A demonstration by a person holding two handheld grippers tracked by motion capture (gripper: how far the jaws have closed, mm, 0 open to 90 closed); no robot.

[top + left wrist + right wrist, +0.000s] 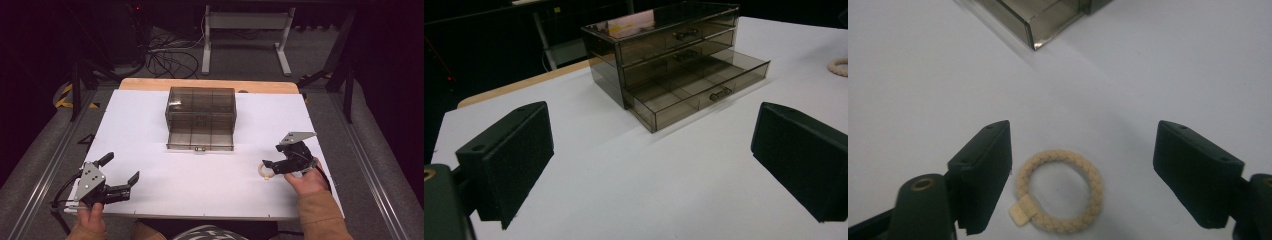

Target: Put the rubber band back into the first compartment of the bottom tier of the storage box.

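Observation:
A cream braided cord ring [1058, 156] with a small flat tag lies flat on the white table sheet. My right gripper [1085, 145] hovers over it, open, its jaws on either side of the ring. The left jaw stands close beside the ring and the right jaw is well apart from it. From above, the ring [260, 171] peeks out under the right gripper [270, 167] at the right front. My left gripper [121, 169] rests at the front left, open and holding nothing [651, 145]. A smoky clear drawer box [201, 117] sits mid-table with its bottom drawer [704, 92] pulled out.
The white sheet [150, 125] covers a wooden table whose far edge [200, 84] shows behind the box. Beyond it are tangled cables [165, 60] and a white desk frame [245, 30] on the floor. A corner of the pulled-out drawer [1033, 20] lies ahead of the right gripper.

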